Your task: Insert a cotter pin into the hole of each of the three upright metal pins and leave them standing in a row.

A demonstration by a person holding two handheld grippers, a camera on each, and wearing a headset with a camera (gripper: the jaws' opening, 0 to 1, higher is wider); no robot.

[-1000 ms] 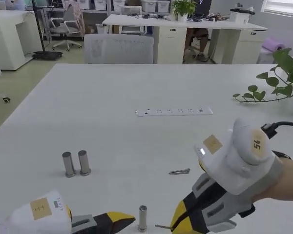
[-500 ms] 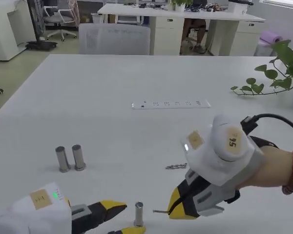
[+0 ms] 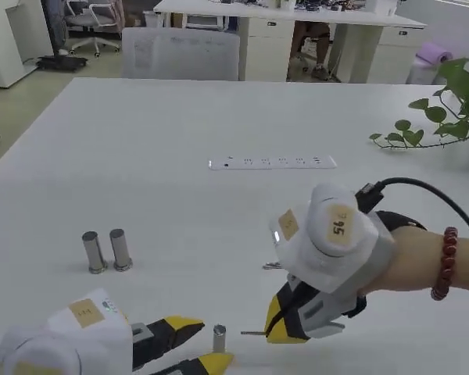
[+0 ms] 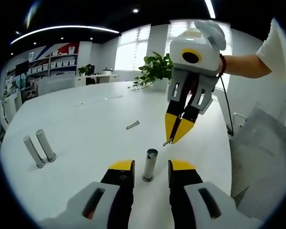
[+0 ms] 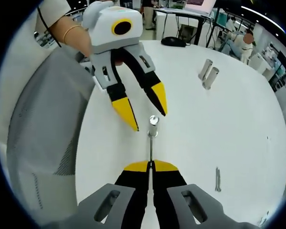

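One upright metal pin (image 3: 219, 338) stands near the table's front edge, between the spread yellow jaws of my left gripper (image 3: 203, 344), which is open and not touching it (image 4: 149, 164). My right gripper (image 3: 275, 328) is shut on a thin cotter pin (image 3: 252, 333) that points sideways at the top of that metal pin (image 5: 153, 126), a short gap away. Two more metal pins (image 3: 94, 251) (image 3: 119, 248) stand side by side at the left. A loose cotter pin (image 4: 132, 124) lies on the table behind the right gripper.
A white power strip (image 3: 272, 162) lies across the middle of the white table (image 3: 180, 141). Plant branches (image 3: 445, 109) reach in at the right edge. A grey chair (image 3: 180, 55) stands behind the far edge.
My right gripper has carried the cotter pin left, closer to the front metal pin. The left gripper's jaws have come forward on either side of that pin. The head camera tilted down.
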